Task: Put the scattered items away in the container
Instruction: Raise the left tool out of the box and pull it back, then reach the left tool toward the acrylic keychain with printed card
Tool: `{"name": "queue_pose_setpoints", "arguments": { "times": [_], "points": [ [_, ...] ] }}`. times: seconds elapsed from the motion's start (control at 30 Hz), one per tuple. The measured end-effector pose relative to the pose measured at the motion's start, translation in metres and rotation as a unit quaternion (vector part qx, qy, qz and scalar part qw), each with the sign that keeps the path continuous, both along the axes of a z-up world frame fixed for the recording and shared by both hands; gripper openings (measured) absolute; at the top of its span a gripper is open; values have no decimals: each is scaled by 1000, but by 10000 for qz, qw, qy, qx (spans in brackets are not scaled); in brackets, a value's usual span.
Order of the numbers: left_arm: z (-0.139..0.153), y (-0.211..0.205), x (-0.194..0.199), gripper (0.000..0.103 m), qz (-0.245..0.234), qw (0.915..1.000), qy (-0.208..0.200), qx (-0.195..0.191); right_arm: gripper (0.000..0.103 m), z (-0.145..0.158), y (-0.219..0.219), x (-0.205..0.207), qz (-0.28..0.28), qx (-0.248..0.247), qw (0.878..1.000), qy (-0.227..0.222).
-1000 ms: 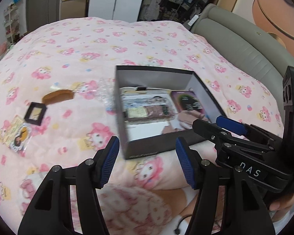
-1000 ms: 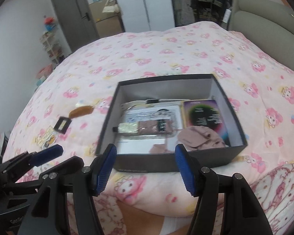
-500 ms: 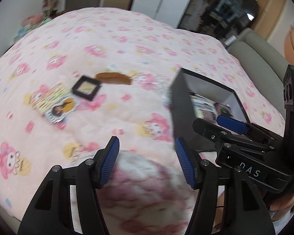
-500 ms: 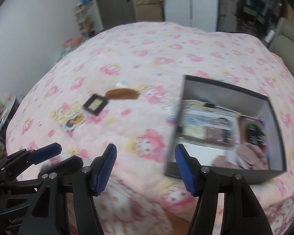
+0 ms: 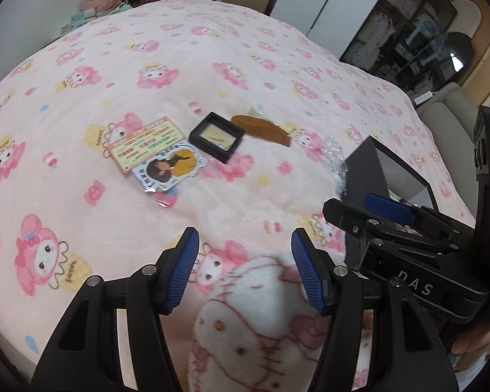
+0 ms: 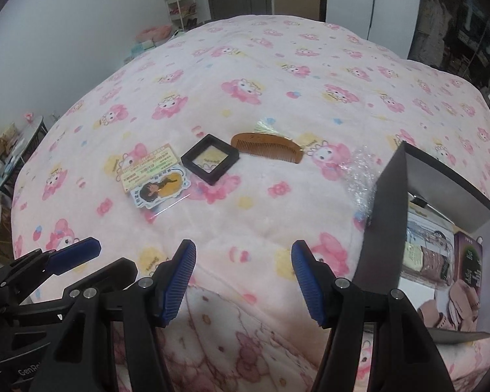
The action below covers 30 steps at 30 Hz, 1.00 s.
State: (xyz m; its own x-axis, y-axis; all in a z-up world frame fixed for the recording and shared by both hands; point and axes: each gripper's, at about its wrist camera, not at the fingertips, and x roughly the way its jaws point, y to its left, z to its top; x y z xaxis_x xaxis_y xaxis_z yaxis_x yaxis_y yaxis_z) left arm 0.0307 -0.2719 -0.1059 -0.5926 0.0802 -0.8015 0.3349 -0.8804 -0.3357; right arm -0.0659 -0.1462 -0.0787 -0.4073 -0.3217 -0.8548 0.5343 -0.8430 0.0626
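Observation:
A dark box (image 6: pixel 387 215) sits on the pink bed at the right and holds packets, a purple card and beige cloth; it also shows in the left wrist view (image 5: pixel 362 176). Left of it lie a wooden comb (image 6: pixel 266 147) (image 5: pixel 261 129), a small black square case (image 6: pixel 209 158) (image 5: pixel 217 137), a printed card (image 6: pixel 147 166) (image 5: pixel 145 143) and a cartoon sticker (image 6: pixel 158 191) (image 5: pixel 168 170). A crumpled clear wrapper (image 6: pixel 359 176) (image 5: pixel 334 158) lies beside the box. My left gripper (image 5: pixel 245 271) and right gripper (image 6: pixel 243 281) are both open and empty, held near the bed's front edge.
The pink patterned blanket (image 6: pixel 277 75) covers the whole bed. A grey headboard (image 5: pixel 447 114) is at the far right. Shelves, a door and wardrobes stand behind the bed. A small table (image 6: pixel 13 150) with clutter stands at the left.
Both grippers have swung left, away from the box and toward the scattered items. Both stay open and empty.

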Motion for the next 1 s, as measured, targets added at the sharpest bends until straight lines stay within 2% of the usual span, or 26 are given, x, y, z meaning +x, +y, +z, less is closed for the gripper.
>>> {"name": "queue_pose_setpoints", "arguments": {
  "times": [0.5, 0.73, 1.0],
  "points": [
    [-31, -41, -9, 59, 422, 9985, -85, 342, 58, -24, -48, -23, 370, 293, 9987, -177],
    [-43, -58, -23, 59, 564, 9974, -118, 442, 58, -33, -68, -40, 514, 410, 9976, -224],
    [-68, -80, -43, 59, 760, 9950, -247, 604, 58, -55, -93, -66, 730, 616, 9947, -371]
  ]
}}
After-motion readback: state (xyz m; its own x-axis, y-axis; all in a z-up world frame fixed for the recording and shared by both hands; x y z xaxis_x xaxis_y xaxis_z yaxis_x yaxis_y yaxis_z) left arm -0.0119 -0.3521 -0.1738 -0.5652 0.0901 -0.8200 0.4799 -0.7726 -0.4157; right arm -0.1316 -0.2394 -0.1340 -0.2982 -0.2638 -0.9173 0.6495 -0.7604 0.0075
